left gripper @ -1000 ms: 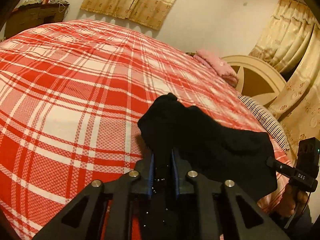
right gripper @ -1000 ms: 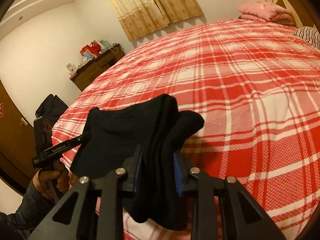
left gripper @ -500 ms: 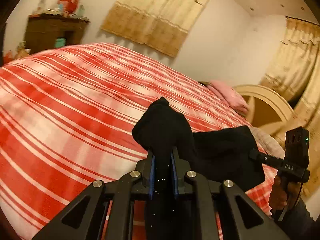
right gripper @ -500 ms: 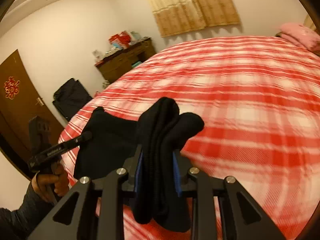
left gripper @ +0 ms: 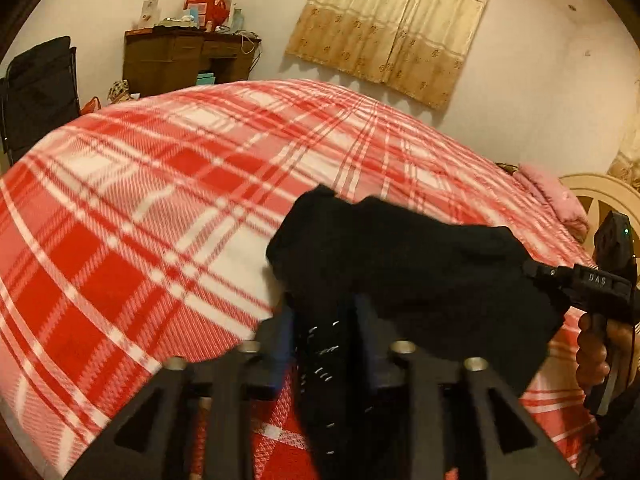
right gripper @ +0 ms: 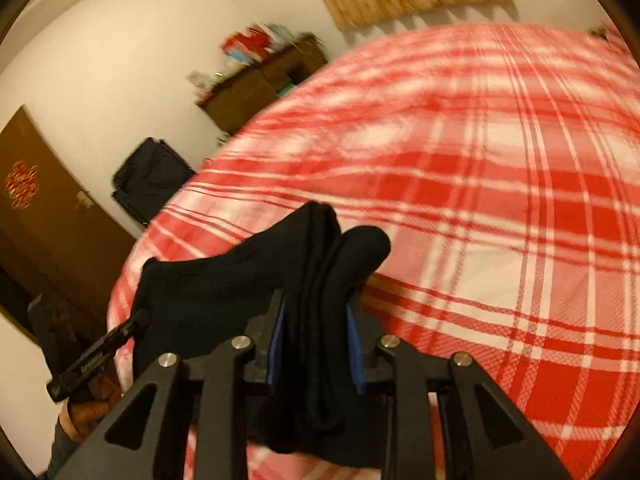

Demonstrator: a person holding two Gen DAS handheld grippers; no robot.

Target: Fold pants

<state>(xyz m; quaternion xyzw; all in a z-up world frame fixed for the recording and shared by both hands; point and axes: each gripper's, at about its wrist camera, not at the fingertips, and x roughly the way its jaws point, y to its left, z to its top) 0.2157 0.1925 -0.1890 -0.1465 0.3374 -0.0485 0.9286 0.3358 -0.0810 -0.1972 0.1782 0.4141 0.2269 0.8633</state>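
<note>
The black pants (left gripper: 420, 268) hang stretched between my two grippers above the red plaid bed (left gripper: 160, 184). My left gripper (left gripper: 324, 320) is shut on one bunched end of the pants. My right gripper (right gripper: 316, 320) is shut on the other bunched end (right gripper: 328, 264), several layers thick between the blue pads. The right gripper also shows at the right edge of the left wrist view (left gripper: 576, 280), and the left gripper at the lower left of the right wrist view (right gripper: 100, 356). The fabric sags between them.
A brown dresser (left gripper: 184, 60) with clutter stands against the far wall. A dark bag or chair (left gripper: 36, 84) sits beside it. Pink folded bedding (left gripper: 556, 200) and a cream headboard (left gripper: 600, 200) are at the bed's right end. A brown door (right gripper: 36, 216) is left.
Both grippers have swung leftward with the pants still held; the views now face the dresser and door. The pants stay stretched between them, lifted off the bed.
</note>
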